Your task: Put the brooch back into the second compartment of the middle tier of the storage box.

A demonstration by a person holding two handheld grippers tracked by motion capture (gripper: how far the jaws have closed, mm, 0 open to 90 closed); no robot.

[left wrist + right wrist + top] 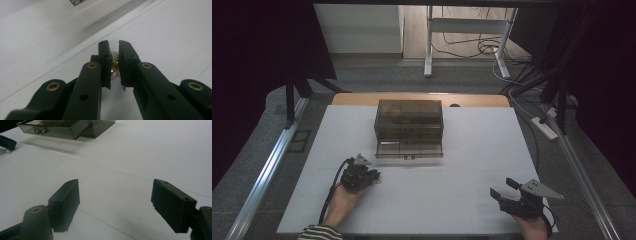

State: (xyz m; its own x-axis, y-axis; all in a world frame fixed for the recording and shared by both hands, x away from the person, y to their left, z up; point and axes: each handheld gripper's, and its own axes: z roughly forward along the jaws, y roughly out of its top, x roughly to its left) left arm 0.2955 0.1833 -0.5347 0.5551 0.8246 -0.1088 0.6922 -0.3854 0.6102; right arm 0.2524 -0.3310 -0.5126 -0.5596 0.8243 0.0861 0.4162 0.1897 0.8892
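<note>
A small pearl-and-gold trinket [114, 65] sits between the black jaws of my left gripper [114, 47], which stand close together and pinch it just above the white table. In the high view the left gripper [374, 176] is at the table's front left, pointing right. A smoky clear plastic drawer box [408, 127] stands at mid-table behind it, its bottom drawer [409, 149] pulled out toward me. My right gripper [502, 189] rests at the front right, jaws wide apart with nothing between them. In the right gripper view [116, 202] the box [75, 127] lies far ahead on the left.
The white tabletop [462, 165] spreads between the two grippers and the box. Beyond the table's far edge are a grey floor, desk legs [428, 45] and cables. A metal rail [267, 170] runs along the left side, and a power strip [544, 127] lies at the right.
</note>
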